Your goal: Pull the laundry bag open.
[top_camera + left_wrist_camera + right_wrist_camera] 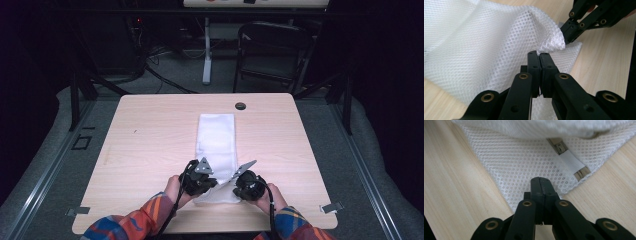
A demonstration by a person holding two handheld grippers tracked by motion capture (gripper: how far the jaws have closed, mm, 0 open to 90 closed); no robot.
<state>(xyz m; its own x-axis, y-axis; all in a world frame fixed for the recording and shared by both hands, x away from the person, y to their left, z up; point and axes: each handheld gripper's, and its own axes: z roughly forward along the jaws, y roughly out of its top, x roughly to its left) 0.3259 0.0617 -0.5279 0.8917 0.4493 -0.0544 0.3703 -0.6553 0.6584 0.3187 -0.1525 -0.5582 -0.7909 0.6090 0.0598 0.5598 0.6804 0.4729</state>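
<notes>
A long white mesh bag (216,137) lies folded down the middle of the wooden table (145,150). Both grippers meet at its near end. My left gripper (215,183) is shut on the edge of the mesh (499,42), which rises in a fold ahead of its jaws (539,53). My right gripper (231,186) is shut too, and in the left gripper view its tips (567,37) pinch a raised corner of the mesh. In the right gripper view its jaws (539,180) sit over the mesh (519,162), close to a zipper end with a white tab (571,161).
A dark cable hole (240,106) sits near the table's far edge. A black folding chair (272,50) and a white stand leg (206,50) are on the floor beyond the table. Bare wood lies on both sides of the bag.
</notes>
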